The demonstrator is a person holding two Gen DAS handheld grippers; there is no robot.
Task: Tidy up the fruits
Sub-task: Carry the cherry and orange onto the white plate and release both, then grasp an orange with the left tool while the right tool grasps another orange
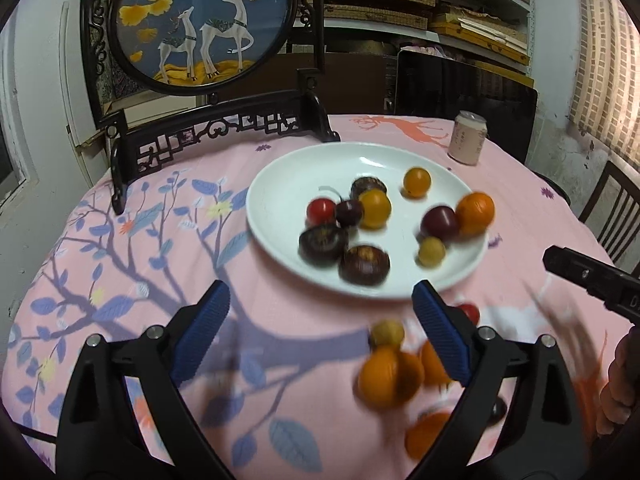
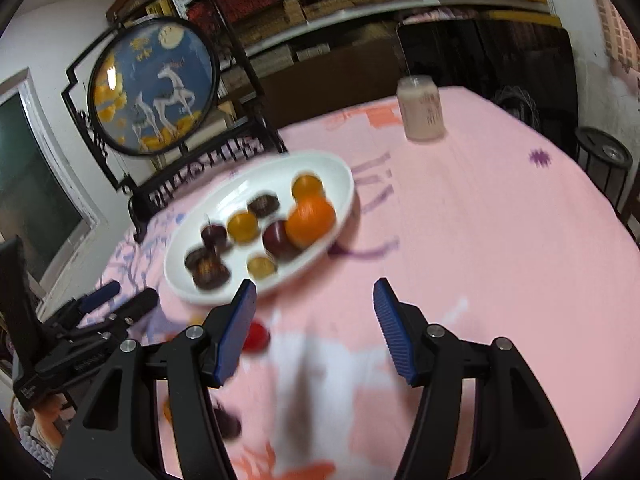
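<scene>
A white plate (image 1: 288, 168) on the pink cloth holds several small fruits: an orange (image 1: 475, 213), yellow, red and dark ones. My left gripper (image 1: 321, 288) hovers open just before the plate's near rim, with nothing between its blue pads. Loose fruits lie blurred by its right finger: oranges (image 1: 386, 376), a small yellow one (image 1: 387, 332) and a red tomato (image 1: 470, 312). In the right wrist view my right gripper (image 2: 315, 285) is open and empty over bare cloth, right of the plate (image 2: 340, 168). The red tomato (image 2: 256, 336) sits beside its left finger.
A pale drink can (image 1: 468, 138) stands behind the plate. A round deer screen (image 1: 200, 20) on a black carved stand (image 1: 216, 128) fills the table's far left. A dark panel (image 1: 460, 84) leans at the back; a chair (image 1: 616, 208) stands right. A hand (image 1: 616, 380) shows at the right edge.
</scene>
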